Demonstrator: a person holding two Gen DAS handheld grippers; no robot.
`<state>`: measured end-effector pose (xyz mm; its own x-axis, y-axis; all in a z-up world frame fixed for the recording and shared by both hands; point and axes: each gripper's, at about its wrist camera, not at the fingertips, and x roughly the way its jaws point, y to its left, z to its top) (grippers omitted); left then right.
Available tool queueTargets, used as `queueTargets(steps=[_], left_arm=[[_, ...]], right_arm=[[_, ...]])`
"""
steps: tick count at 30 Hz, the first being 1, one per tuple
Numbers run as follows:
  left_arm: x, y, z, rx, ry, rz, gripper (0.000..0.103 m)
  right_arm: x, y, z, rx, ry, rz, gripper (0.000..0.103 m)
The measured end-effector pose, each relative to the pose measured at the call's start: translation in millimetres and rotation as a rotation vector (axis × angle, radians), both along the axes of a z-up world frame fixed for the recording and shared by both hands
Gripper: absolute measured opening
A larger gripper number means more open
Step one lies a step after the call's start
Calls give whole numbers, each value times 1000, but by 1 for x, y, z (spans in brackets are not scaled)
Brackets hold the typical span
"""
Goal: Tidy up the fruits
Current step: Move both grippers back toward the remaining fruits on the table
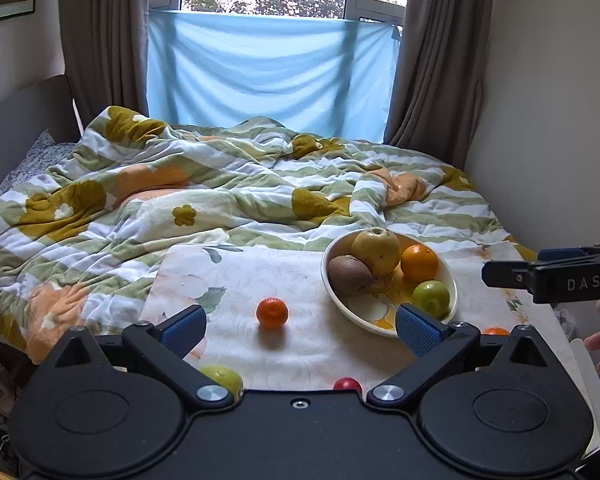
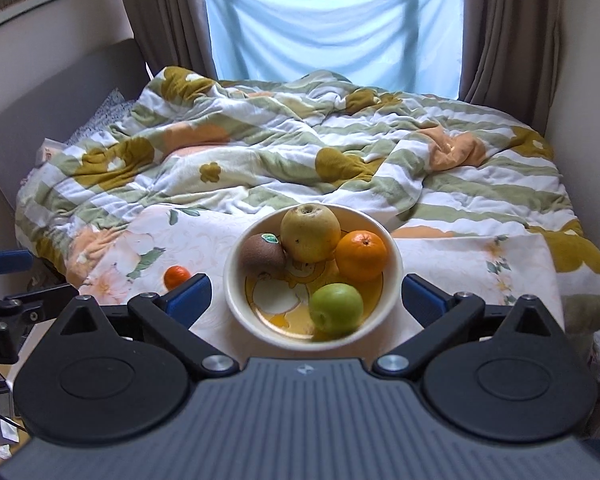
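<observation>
A cream bowl [image 1: 388, 330] [image 2: 236, 308] on a floral-cloth table holds a yellow pear [image 1: 376, 250] [image 2: 310, 232], a kiwi [image 1: 350, 275] [image 2: 262, 255], an orange [image 1: 419, 263] [image 2: 361, 255] and a green apple [image 1: 431, 297] [image 2: 335, 307]. A small tangerine [image 1: 272, 312] [image 2: 176, 276] lies loose left of the bowl. A green fruit [image 1: 222, 378], a red fruit [image 1: 347, 384] and an orange fruit [image 1: 495, 331] lie near the front edge, partly hidden. My left gripper [image 1: 300, 328] is open and empty behind the tangerine. My right gripper [image 2: 306, 298] is open over the bowl.
The table [image 1: 236, 276] stands against a bed with a rumpled flowered quilt [image 1: 180, 184]. Walls close in on the right. The right gripper's body [image 1: 556, 276] reaches in from the right in the left wrist view; the left gripper's finger [image 2: 8, 260] shows at the left edge.
</observation>
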<state>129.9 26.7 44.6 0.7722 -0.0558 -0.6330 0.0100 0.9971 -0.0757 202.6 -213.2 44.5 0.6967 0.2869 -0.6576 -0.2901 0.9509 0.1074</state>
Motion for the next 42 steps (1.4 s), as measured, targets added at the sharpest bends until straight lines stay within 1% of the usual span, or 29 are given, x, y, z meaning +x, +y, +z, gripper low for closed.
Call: queueTargets(steps=[7, 10, 14, 18, 22, 27, 31, 32, 34, 38, 41, 42], left_arm=[[-33, 1, 1, 7, -4, 38, 103], [-41, 5, -5, 15, 5, 51, 103], [-45, 12, -17, 48, 18, 76, 103], [-42, 25, -36, 55, 32, 83, 103], [-36, 39, -59, 51, 53, 68, 102], [-19, 54, -86, 30, 76, 44, 102], [-4, 62, -106, 27, 104, 26, 100], [0, 63, -110, 31, 108, 21, 98], [8, 64, -116, 37, 122, 8, 92], [19, 64, -124, 34, 131, -13, 92], [27, 62, -129, 30, 139, -22, 91], [30, 62, -131, 32, 144, -24, 90]], right_arm=[[-39, -7, 7, 1, 1, 18, 103], [-51, -4, 6, -3, 14, 29, 103], [-62, 1, -1, -8, 24, 37, 103], [-70, 12, -19, -59, 8, 13, 103], [-70, 19, -43, -80, 18, -17, 103], [-62, 28, -82, -101, 51, -58, 103], [-53, 33, -106, -127, 48, -64, 103], [-51, 34, -112, -131, 51, -65, 103], [-45, 35, -120, -135, 65, -63, 103], [-36, 36, -131, -140, 79, -67, 103], [-30, 34, -135, -122, 96, -80, 103], [-28, 33, -136, -117, 102, -83, 101]])
